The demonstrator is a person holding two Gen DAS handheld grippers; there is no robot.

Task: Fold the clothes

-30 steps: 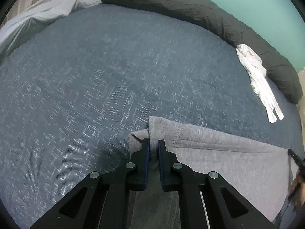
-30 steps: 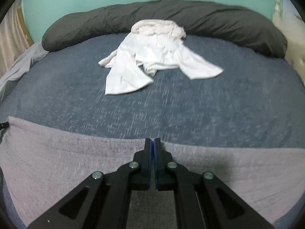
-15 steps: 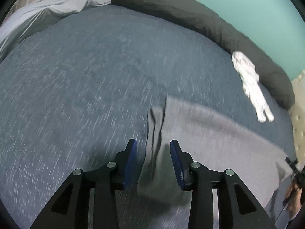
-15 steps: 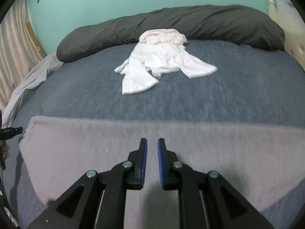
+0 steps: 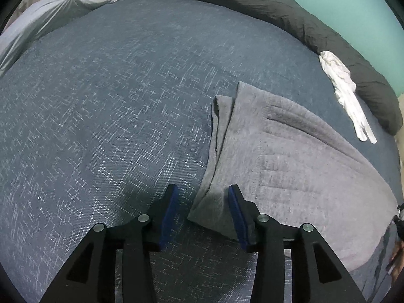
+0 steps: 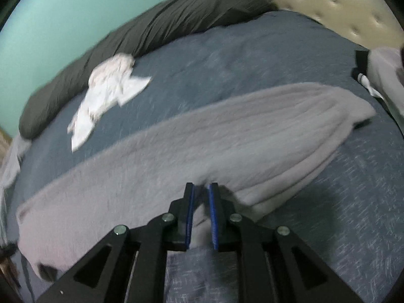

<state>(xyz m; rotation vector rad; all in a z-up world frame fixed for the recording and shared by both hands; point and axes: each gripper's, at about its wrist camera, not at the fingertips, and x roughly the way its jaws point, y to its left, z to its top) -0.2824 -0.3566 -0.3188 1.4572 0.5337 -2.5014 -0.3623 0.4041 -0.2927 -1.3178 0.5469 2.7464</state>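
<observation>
Looking across the scene from largest to smallest, you have a bed (image 5: 113, 101) under a dark blue woven cover filling both views, with a long dark grey bolster (image 5: 290, 17) along its far edge against a teal wall. Across the near part of the bed lies the grey garment (image 5: 290, 171), a soft knitted piece spread in a long band with at least two layers showing at its left end, where one edge overlaps another. Farther back, just beside the bolster, a crumpled white garment (image 6: 106, 96) waits (the right view is blurred, so its folds are hard to read).

Your left claw (image 5: 202, 214) stands wide open, holding nothing, its blue pads either side of the grey garment's near left corner. Your right claw (image 6: 201, 212) is only narrowly open over the garment's near edge; grey cloth shows in the gap, but I cannot tell whether it is pinched.

The grey piece looks partway folded, which would fit either a fold just laid or one about to be taken up. Any further fold calls for firm grips on matching corners and an even lift.
</observation>
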